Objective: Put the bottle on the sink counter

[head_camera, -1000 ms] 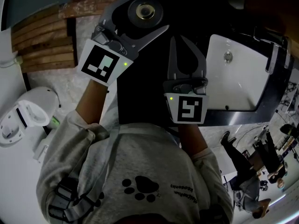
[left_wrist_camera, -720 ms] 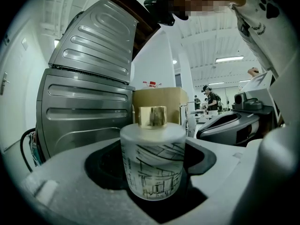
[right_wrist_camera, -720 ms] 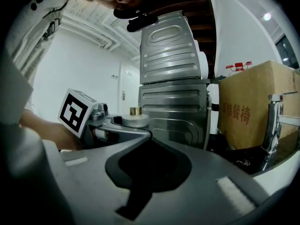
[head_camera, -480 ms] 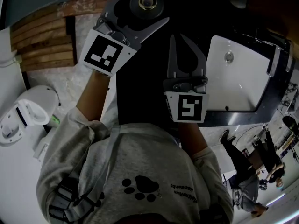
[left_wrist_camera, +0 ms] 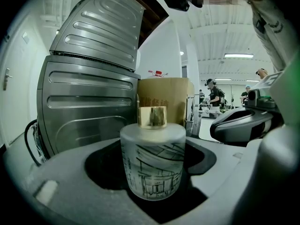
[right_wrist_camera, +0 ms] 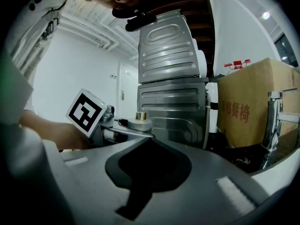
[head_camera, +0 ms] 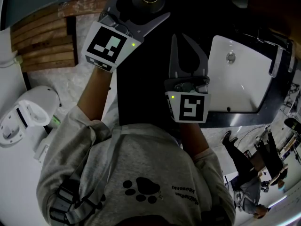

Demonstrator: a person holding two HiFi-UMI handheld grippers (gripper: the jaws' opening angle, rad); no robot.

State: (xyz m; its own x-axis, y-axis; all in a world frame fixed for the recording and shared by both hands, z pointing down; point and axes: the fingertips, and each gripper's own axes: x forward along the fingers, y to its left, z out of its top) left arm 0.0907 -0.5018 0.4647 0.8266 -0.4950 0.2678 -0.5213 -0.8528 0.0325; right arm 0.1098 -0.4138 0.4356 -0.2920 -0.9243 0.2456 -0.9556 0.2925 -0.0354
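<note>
- The left claw (head_camera: 141, 7) is clamped on the frosted bottle (left_wrist_camera: 152, 165), held near the far left corner of the dark desk (head_camera: 146, 88), well apart from the sink (head_camera: 263, 95).
- The right claw (head_camera: 180, 39) is closed on nothing.
- The smooth glass could slip, or topple if it is released off level.

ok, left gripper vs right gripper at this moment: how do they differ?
The left gripper is clamped on the frosted bottle; the right gripper is closed on nothing. The left gripper is farther forward and angled; the right gripper points straight ahead, next to the sink. Both have the same grey two-jaw build.
</note>
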